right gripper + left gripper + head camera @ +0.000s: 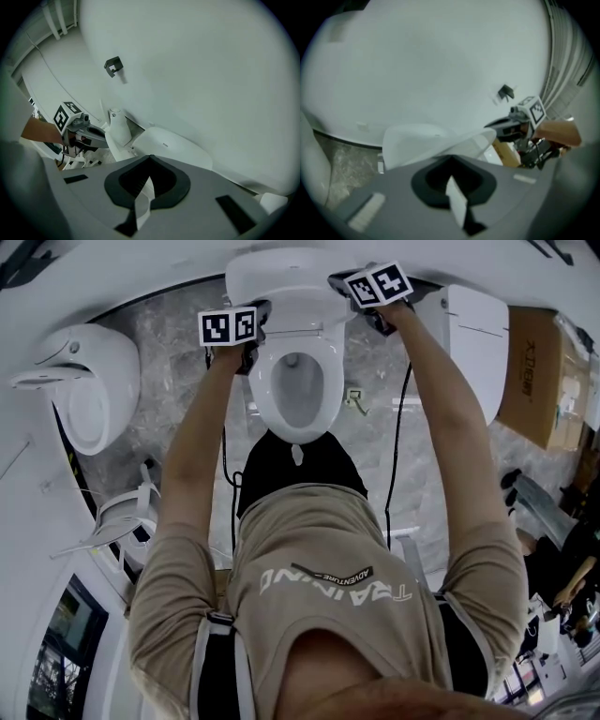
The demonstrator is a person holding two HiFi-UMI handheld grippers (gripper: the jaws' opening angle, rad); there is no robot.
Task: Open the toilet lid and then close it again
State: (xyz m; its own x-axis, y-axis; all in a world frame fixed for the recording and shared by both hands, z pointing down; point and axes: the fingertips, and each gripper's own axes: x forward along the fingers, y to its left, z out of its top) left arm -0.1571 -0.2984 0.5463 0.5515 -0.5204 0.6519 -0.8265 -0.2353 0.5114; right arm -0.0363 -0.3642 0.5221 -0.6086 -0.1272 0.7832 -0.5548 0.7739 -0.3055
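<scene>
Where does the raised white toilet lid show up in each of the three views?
Head view: raised white plastic toilet lid at top centre, behind the open bowl.
Left gripper view: the lid lower centre, just above the jaws.
Right gripper view: the lid right of centre, above the jaws.
Shared landmark: small dark wall bracket, in both gripper views, not the head view.
</scene>
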